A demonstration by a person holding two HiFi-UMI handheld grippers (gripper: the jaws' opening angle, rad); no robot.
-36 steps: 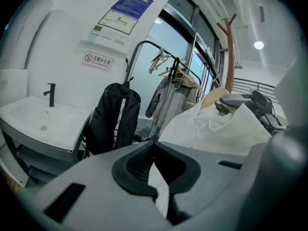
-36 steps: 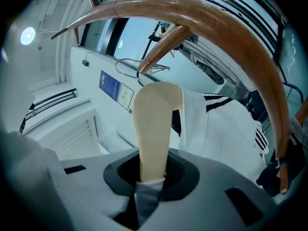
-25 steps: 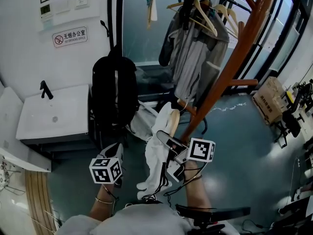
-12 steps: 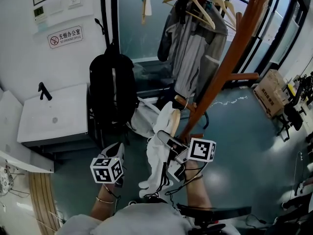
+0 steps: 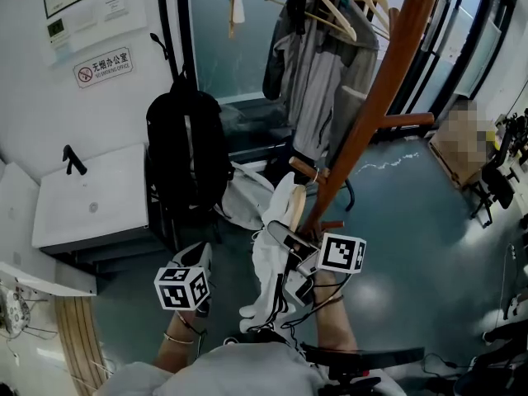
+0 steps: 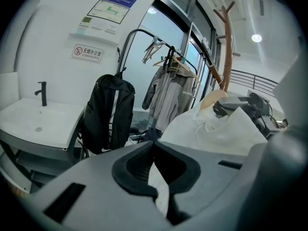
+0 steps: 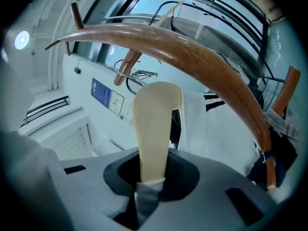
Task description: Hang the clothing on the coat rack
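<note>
L tool (image 6: 160,189): pressed together, a fold of the white shirt (image 5: 266,262) pinched betw. the pads; held low at the person's left side.
R tool (image 7: 148,184): clamped on one end of the pale wooden hanger (image 7: 155,129), w/ a bit of white cloth caught in the grip too; hanger sticks up & away from the tool.
White shirt: draped over the hanger, hangs down betw. the two tools just in front of the person; not yet on the rack. Top end is near the rack's low peg; can't tell if it touches.
Coat rack (image 5: 375,89): orange-brown wood pole, slants across head view from lower centre to top right, short pegs low down. In R tool view it arches just above the hanger tip.
Grey jacket (image 5: 318,73): on a wooden hanger on the black rail behind the rack, w/ spare hangers beside it.
Backpack (image 5: 186,143): black, hangs upright, left of the shirt.
Surface (image 5: 91,209): white sink top by the left wall, black tap (image 5: 73,159) at its back edge.
Sign (image 5: 103,66): small, on the wall above the sink.
</note>
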